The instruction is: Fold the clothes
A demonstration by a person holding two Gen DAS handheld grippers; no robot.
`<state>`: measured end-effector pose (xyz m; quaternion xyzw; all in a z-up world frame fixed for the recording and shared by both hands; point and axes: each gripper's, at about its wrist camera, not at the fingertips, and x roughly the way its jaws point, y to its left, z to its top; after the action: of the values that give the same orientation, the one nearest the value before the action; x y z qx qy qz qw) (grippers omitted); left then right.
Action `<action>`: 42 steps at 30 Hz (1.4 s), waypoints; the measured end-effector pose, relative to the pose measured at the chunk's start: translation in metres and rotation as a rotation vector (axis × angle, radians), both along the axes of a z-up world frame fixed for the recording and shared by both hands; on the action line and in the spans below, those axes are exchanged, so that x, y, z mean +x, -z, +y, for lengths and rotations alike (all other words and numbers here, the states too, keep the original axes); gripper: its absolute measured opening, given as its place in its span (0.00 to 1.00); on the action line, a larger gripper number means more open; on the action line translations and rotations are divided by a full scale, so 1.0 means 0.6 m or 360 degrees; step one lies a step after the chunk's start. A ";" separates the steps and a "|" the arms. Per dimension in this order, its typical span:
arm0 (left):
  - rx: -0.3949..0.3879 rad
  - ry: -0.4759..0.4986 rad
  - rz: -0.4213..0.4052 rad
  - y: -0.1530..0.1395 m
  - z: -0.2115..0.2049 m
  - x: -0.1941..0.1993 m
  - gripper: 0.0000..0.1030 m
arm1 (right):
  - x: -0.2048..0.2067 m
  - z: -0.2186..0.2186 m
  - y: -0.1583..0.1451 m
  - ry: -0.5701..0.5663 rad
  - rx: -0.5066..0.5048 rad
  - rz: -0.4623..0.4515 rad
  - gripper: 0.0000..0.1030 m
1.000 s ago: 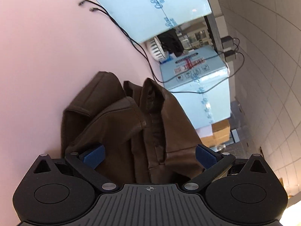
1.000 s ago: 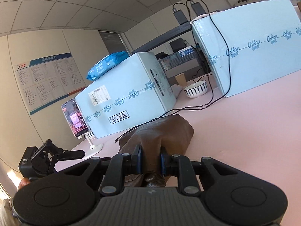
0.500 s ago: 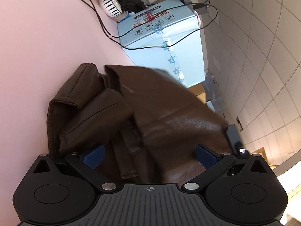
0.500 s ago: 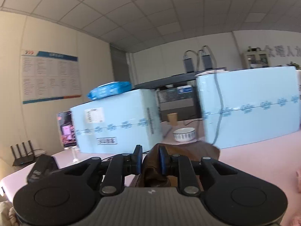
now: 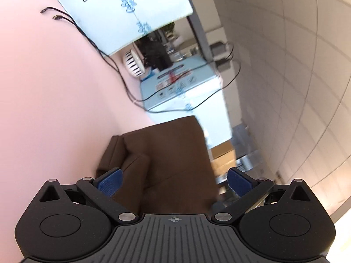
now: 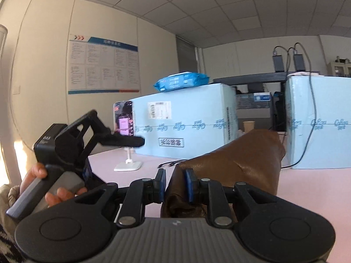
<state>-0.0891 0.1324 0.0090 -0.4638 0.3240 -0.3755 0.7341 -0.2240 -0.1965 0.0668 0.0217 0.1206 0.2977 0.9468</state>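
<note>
A brown leather-like garment (image 5: 166,160) lies bunched on the pink table (image 5: 54,109). My left gripper (image 5: 174,183) is open, its blue pads (image 5: 109,182) on either side of the garment without gripping it. My right gripper (image 6: 174,185) is shut on a fold of the same garment (image 6: 237,162) and holds it lifted above the table (image 6: 307,188). The left gripper's body (image 6: 72,144), held in a hand, shows at the left in the right wrist view.
Two light blue cartons (image 6: 186,122) (image 6: 320,120) stand at the table's back, with black cables (image 5: 92,37) running over the table. A phone on a white stand (image 6: 124,120), a striped bowl (image 5: 132,63) and a paper cup (image 6: 249,126) stand near them.
My right gripper has lifted the garment fold higher and swung it across. The garment now hangs flatter in front of my left gripper, which has stayed open.
</note>
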 end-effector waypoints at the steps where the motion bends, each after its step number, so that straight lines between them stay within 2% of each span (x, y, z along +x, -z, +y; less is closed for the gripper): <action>1: -0.0012 -0.0005 0.0020 0.001 0.008 -0.001 1.00 | 0.006 0.012 0.005 -0.0044 -0.0015 0.0028 0.20; 4: 0.0007 -0.0039 -0.0003 -0.007 0.015 -0.003 1.00 | 0.022 0.040 0.021 -0.0144 -0.0040 0.0120 0.21; 6: -0.0022 -0.0014 -0.0045 -0.016 0.013 -0.001 1.00 | 0.034 0.058 0.036 -0.0198 -0.0044 0.0204 0.22; 10: -0.0040 0.0138 -0.0132 -0.049 -0.004 0.018 1.00 | 0.044 0.090 0.063 -0.0214 -0.0097 0.0274 0.22; 12: 0.0024 0.0236 -0.0184 -0.072 -0.030 0.038 1.00 | 0.041 0.099 0.070 -0.0201 -0.0124 0.0266 0.22; 15: 0.0191 0.0381 -0.0240 -0.094 -0.080 0.067 1.00 | 0.037 0.105 0.072 -0.0194 -0.0128 0.0271 0.23; 17: 0.0322 0.0431 -0.0203 -0.097 -0.111 0.084 1.00 | 0.036 0.103 0.073 -0.0196 -0.0131 0.0272 0.25; 19: 0.0396 0.0501 -0.0121 -0.093 -0.138 0.109 1.00 | 0.032 0.102 0.073 -0.0192 -0.0137 0.0268 0.26; 22: 0.0382 0.0577 0.0029 -0.072 -0.157 0.146 1.00 | 0.026 0.087 0.074 -0.0217 -0.0058 0.0336 0.29; 25: 0.0405 0.0583 0.0097 -0.055 -0.162 0.161 1.00 | 0.024 0.070 0.073 -0.0235 0.0039 0.0386 0.32; 28: 0.0441 0.0568 0.0113 -0.044 -0.160 0.167 1.00 | 0.006 0.049 0.060 -0.0267 0.0087 0.0338 0.46; 29: 0.0439 0.0562 0.0126 -0.042 -0.157 0.170 1.00 | -0.001 0.037 0.050 -0.0268 0.0119 0.0294 0.52; 30: 0.0434 0.0559 0.0139 -0.039 -0.154 0.173 1.00 | -0.010 0.024 0.040 -0.0269 0.0153 0.0247 0.54; 32: 0.0417 0.0556 0.0171 -0.034 -0.148 0.180 1.00 | -0.022 -0.001 0.021 -0.0216 0.0201 0.0160 0.54; 34: 0.0388 0.0552 0.0216 -0.027 -0.141 0.189 1.00 | -0.020 -0.015 0.011 -0.0068 0.0144 0.0130 0.52; 36: 0.0393 0.0542 0.0225 -0.023 -0.137 0.190 1.00 | 0.002 -0.013 0.017 0.0051 0.0032 0.0183 0.47; 37: 0.0396 0.0537 0.0228 -0.021 -0.135 0.190 1.00 | 0.018 -0.008 0.024 0.0086 -0.0018 0.0255 0.45; 40: 0.0468 0.0464 0.0237 -0.025 -0.127 0.184 1.00 | 0.049 0.007 0.061 0.0094 -0.0063 0.0388 0.42; 42: 0.0534 0.0376 0.0242 -0.037 -0.118 0.176 1.00 | 0.061 0.017 0.075 0.0077 -0.0058 0.0396 0.42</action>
<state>0.0165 0.0618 0.0311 -0.3208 0.4885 -0.3638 0.7254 -0.1872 -0.1862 0.0217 0.0443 0.2420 0.2675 0.9316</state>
